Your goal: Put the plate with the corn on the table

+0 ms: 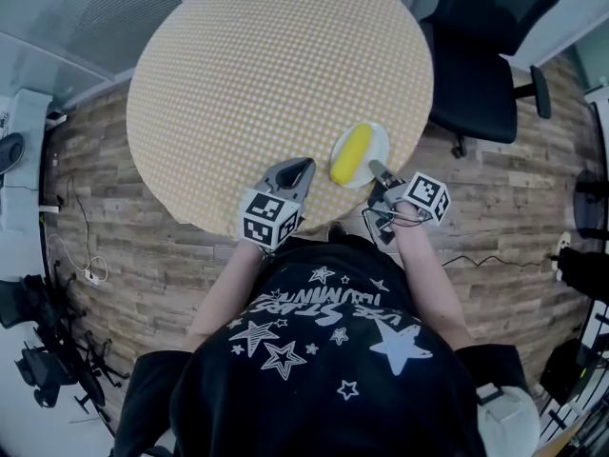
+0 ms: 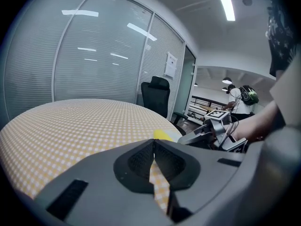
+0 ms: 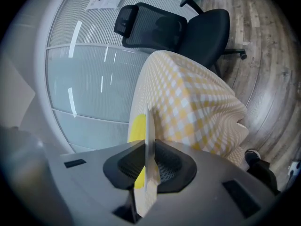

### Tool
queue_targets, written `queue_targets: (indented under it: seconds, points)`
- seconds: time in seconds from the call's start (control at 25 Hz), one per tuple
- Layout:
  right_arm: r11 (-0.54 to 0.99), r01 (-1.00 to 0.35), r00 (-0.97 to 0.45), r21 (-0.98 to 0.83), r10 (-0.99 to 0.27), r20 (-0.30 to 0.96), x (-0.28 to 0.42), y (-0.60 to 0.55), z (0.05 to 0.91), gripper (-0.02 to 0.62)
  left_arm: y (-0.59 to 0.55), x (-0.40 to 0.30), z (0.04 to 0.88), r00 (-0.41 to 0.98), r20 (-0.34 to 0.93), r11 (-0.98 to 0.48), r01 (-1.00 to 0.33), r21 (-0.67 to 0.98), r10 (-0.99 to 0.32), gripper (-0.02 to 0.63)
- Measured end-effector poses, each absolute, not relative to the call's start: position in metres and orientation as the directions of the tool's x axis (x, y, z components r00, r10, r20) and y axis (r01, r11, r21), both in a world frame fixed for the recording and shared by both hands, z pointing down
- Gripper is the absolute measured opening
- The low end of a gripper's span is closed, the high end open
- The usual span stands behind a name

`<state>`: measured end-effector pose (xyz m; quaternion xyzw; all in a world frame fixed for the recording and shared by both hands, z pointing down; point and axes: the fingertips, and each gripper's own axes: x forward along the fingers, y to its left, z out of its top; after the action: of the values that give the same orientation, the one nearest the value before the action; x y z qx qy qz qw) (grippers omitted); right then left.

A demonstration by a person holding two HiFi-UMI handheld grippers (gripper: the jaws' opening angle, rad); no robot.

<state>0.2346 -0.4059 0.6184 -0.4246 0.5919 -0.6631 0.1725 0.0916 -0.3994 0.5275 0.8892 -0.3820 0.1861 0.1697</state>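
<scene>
A small white plate (image 1: 374, 139) with a yellow corn cob (image 1: 351, 154) on it sits at the near right edge of the round table (image 1: 247, 74), which has a yellow checked cloth. My right gripper (image 1: 376, 168) is shut on the plate's near rim. In the right gripper view the plate (image 3: 146, 126) stands edge-on between the shut jaws of that gripper (image 3: 147, 147), with the corn (image 3: 137, 126) behind it. I cannot tell whether the plate rests on the cloth. My left gripper (image 1: 305, 165) is shut and empty over the table's near edge, left of the plate. In the left gripper view the corn (image 2: 162, 134) lies beyond its tips (image 2: 154, 143).
A black office chair (image 1: 481, 55) stands to the right of the table, past the plate. A glass partition (image 2: 94, 60) with blinds runs behind the table. Wooden flooring (image 1: 143, 255) surrounds it, with cables (image 1: 71, 255) at the left. A person (image 2: 237, 100) stands far off.
</scene>
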Motion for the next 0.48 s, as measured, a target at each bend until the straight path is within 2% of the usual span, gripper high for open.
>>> queue_targets:
  seconds: [0.16, 0.36, 0.48]
  points:
    - [-0.271, -0.324, -0.548, -0.906, -0.728, 0.413, 0.2386, -0.4104, 0.6215, 0.052, -0.3945, 0.0946, 0.5315, 0.645, 0.466, -0.654, -0.737, 0.171, -0.605, 0.008]
    - [-0.249, -0.472, -0.504, -0.846, -0.711, 0.49, 0.2413, -0.4138, 0.6202, 0.054, -0.3908, 0.0917, 0.5303, 0.644, 0.464, -0.65, -0.74, 0.174, -0.609, 0.008]
    - [-0.238, -0.506, -0.493, -0.829, -0.708, 0.505, 0.2407, -0.4137, 0.6186, 0.054, -0.389, 0.0881, 0.5289, 0.639, 0.461, -0.644, -0.745, 0.173, -0.616, 0.008]
